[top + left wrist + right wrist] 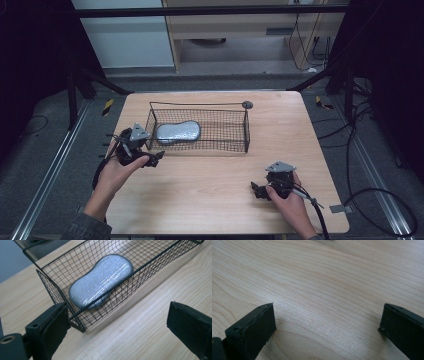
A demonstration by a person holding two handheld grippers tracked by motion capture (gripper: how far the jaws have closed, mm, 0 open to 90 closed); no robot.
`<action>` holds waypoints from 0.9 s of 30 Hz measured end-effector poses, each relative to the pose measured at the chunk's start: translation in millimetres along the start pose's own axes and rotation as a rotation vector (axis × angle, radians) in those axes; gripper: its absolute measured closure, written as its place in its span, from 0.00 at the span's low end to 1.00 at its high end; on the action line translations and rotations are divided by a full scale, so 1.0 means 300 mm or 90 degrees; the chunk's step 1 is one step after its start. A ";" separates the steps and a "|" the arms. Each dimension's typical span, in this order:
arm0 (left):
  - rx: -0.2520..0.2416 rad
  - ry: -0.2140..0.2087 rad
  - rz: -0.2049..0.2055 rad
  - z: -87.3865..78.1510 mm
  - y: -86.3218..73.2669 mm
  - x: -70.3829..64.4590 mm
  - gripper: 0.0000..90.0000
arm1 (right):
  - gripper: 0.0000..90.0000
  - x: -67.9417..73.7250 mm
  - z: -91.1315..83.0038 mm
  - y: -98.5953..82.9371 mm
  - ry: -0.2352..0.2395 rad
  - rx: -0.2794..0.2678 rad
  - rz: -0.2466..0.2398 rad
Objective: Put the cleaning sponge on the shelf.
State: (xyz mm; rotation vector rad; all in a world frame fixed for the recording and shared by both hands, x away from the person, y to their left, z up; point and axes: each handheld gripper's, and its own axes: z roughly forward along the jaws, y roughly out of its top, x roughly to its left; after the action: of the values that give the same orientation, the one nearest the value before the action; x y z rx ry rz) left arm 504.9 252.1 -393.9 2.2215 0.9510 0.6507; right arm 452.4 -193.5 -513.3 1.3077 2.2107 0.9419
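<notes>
From the high view, a wooden desk (210, 200) carries a black wire basket (230, 131) set toward its far half. A grey, peanut-shaped sponge (178, 132) lies flat on the basket floor at its left end. The left gripper (150, 159) is held by the left hand (117, 172) just beside the basket's near left corner, its jaws pointing toward the basket. The right gripper (256, 190), held by the right hand (287, 197), sits low over the desk's near right part, well apart from the basket, with a cable (320, 220) trailing off toward the desk's near edge.

In the left gripper view, the left gripper (117, 325) has its jaws spread wide with nothing between them but bare desk (140, 340). The left jaw is just beside the basket's (160, 258) corner; I cannot tell whether it touches the wire. The sponge (101, 281) lies inside, behind the mesh wall, its woven silvery top catching the light.

In the right gripper view, the right gripper (327, 320) is also spread wide and empty, its jaws close over the pale wood grain of the desk (324, 285).
</notes>
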 end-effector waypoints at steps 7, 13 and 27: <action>0.006 -0.006 -0.039 0.028 -0.082 0.006 0.04 | 0.00 0.000 0.000 0.000 0.000 0.000 0.000; 0.021 -0.011 -0.060 0.064 -0.144 0.012 0.04 | 0.00 0.001 -0.001 -0.001 -0.001 0.000 0.002; 0.074 -0.014 -0.088 0.141 -0.250 0.028 0.04 | 0.00 0.001 -0.001 -0.001 0.000 0.000 0.002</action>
State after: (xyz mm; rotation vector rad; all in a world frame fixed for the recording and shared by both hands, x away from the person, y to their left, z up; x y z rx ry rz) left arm 503.3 284.5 -474.2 2.2338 1.1450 0.5187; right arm 452.0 -193.3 -513.3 1.3125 2.2091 0.9426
